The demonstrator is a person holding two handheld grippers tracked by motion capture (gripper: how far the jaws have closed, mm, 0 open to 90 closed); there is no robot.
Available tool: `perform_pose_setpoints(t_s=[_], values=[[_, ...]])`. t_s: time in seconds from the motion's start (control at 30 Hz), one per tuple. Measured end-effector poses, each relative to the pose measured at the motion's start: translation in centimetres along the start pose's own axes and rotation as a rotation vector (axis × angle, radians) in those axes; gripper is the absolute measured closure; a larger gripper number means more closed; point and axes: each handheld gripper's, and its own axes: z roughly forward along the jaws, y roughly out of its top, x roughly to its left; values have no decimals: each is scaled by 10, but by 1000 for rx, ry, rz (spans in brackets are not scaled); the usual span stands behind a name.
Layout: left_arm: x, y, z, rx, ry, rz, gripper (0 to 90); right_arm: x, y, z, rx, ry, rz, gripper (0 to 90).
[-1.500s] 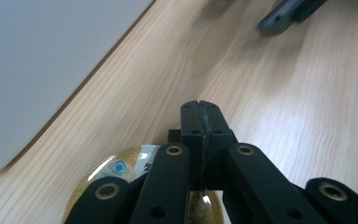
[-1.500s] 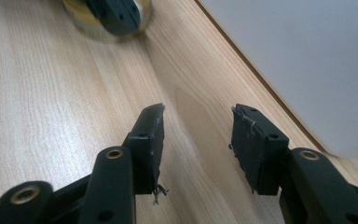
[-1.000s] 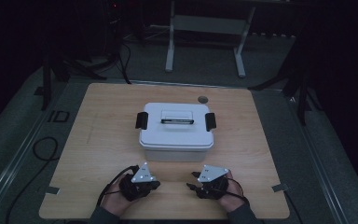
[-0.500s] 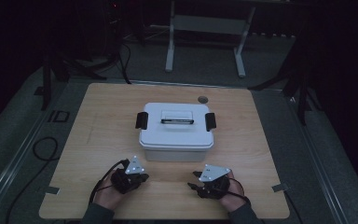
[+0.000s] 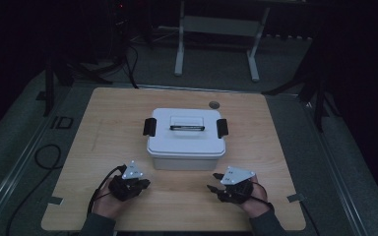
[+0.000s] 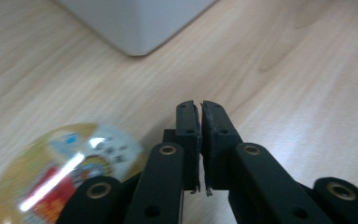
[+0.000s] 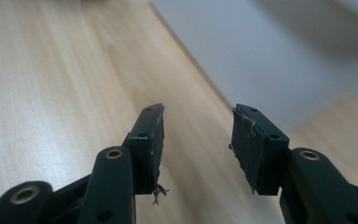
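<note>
At the near edge of the wooden table [image 5: 103, 118], my left gripper [image 5: 139, 183], jaws all but together after just easing apart, and my right gripper [image 5: 216, 188], jaws apart and empty, flank the white latched box [image 5: 186, 140], just beyond both.

One white lidded box [image 5: 186, 140] with two black latches [image 5: 149, 127], two grippers [image 5: 137, 184], one wooden table [image 5: 103, 113]

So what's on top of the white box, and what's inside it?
On top of the white box sits its lid, with a flat handle in the middle and a black clip at each end. The lid is closed, so the inside is hidden.
</note>
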Motion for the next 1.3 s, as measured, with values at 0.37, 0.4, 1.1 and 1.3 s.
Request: perform_pose_setpoints(t_s=[0.37, 0.4, 1.1, 1.3], values=[[-7, -4, 10, 35, -25, 33, 778, -40, 19, -42, 20, -69, -17, 518], [-6, -4, 9, 34, -25, 35, 771, -43, 22, -44, 21, -71, -19, 516], [-8, -5, 10, 26, -33, 43, 695, -106, 87, -83, 106, -42, -137, 551], [-8, -6, 10, 23, -37, 42, 689, -108, 108, -73, 157, -18, -210, 570]])
